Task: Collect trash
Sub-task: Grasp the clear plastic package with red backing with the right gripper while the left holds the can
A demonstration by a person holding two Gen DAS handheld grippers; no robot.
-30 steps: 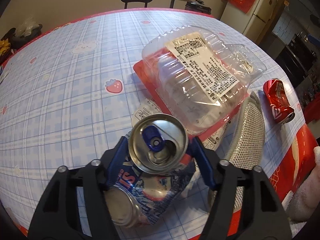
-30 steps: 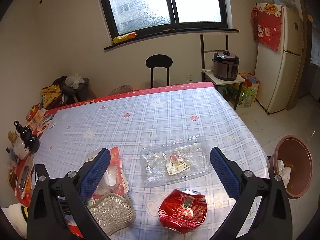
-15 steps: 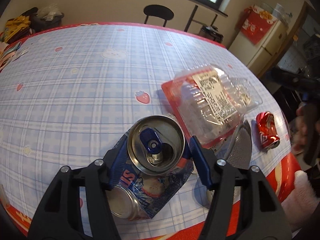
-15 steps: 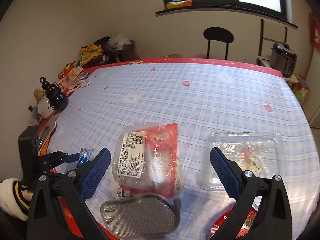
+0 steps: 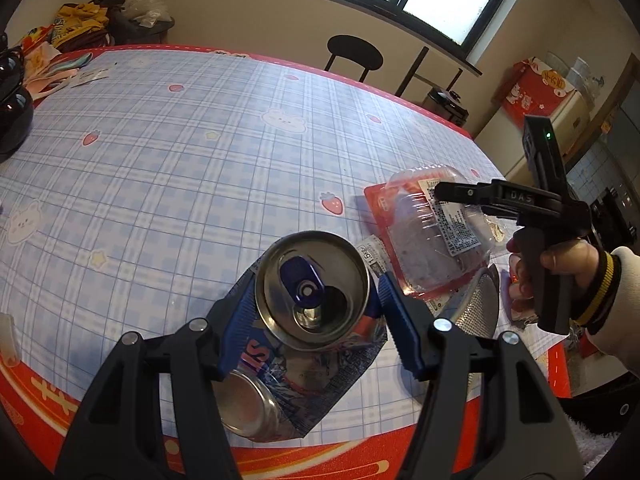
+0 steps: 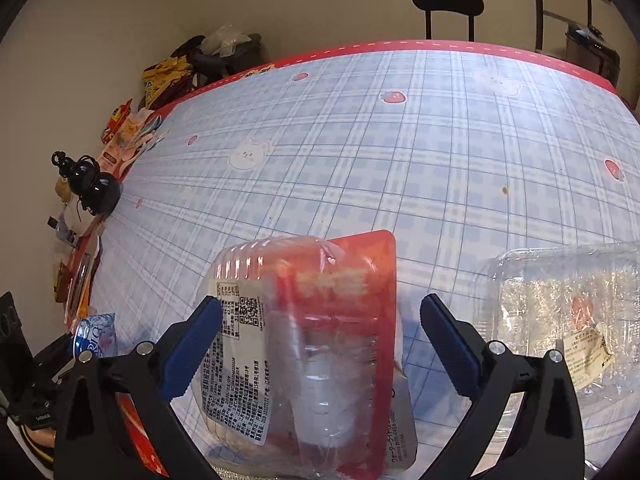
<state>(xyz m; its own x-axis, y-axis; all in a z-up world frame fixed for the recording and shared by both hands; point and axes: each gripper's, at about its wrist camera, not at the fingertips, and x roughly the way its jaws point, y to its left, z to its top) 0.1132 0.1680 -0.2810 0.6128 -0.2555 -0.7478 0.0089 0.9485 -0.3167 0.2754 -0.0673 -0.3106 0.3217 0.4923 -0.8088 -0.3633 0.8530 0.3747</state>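
A crushed blue drink can [image 5: 312,292] sits top-up between the blue pads of my left gripper [image 5: 316,320], which is shut on it above the checked tablecloth [image 5: 180,168]. A clear clamshell box on a red tray [image 6: 308,340], with a white printed label, lies near the table's front edge. My right gripper [image 6: 320,340] is open and lowered over it, one pad on each side. The left pad is close to the box and the right pad stands clear of it. In the left wrist view a person's hand [image 5: 560,260] holds that gripper over the same box [image 5: 424,236].
A second clear plastic box [image 6: 560,320] lies to the right of the red one. A grey mesh pad [image 5: 476,304] lies at the table's front edge. A black gourd ornament [image 6: 92,184] and snack packets [image 6: 128,132] line the left edge. A black chair [image 5: 354,54] stands behind the table.
My right gripper swung left and down, from above the red can and clear box to astride the red-tray box. My left gripper rose and rolled with the blue can still in it.
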